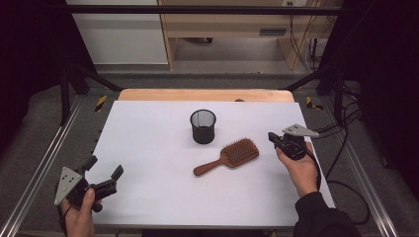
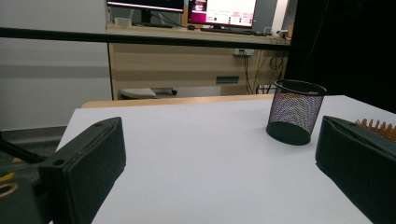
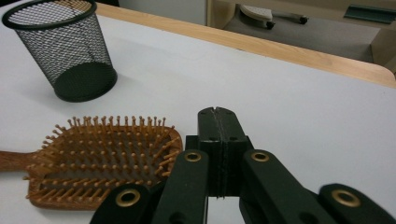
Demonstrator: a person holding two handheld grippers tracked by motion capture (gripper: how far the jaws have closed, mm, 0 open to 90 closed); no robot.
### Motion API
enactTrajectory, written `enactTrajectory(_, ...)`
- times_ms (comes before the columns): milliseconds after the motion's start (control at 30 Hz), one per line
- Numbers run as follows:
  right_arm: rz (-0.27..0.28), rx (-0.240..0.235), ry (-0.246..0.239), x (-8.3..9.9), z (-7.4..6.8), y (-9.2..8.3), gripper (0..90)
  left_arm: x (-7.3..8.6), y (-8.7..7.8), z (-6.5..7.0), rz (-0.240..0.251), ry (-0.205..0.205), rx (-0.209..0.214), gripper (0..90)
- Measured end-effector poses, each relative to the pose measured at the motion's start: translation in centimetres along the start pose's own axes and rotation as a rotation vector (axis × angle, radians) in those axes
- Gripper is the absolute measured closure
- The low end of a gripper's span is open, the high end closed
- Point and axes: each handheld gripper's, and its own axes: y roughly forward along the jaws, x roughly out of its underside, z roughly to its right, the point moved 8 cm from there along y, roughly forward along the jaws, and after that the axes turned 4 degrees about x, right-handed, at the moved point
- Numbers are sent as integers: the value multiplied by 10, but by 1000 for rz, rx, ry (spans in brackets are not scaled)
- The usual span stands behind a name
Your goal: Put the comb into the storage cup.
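Looking down at the table [image 1: 148, 148], you can see the wooden hairbrush [image 1: 228, 156] lying flat on the white top, bristles up, just in front of the black mesh cup [image 1: 203, 126] and a little toward your right side. Your right gripper [image 1: 272, 138] is near the head of the brush, not touching it, and its two jaws are pressed together with nothing between them. Your left gripper [image 1: 104, 172] waits near the front left corner, well away from the brush, with its jaws wide apart and holding nothing. That brush looks hard and stiff, and I think it is light, so it should not bend or break when you pick it up. Its smooth handle could slip, though, and the bristle side is bumpy and hard to squeeze. A good place to grab is probably the thin handle, close to where it meets the head, pinching it from both sides. You would need to open the right jaws first. The cup looks light too, so a bump could tip it over.
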Motion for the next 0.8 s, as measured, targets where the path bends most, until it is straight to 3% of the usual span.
enactTrajectory(400, -88, 40, -8, 15, 6, 26, 900, 0, 1, 1, -4, 6, 4, 18)
enactTrajectory(800, -146, 30, -17, 27, 0, 49, 900, 2, 2, 3, -12, 13, 11, 19)
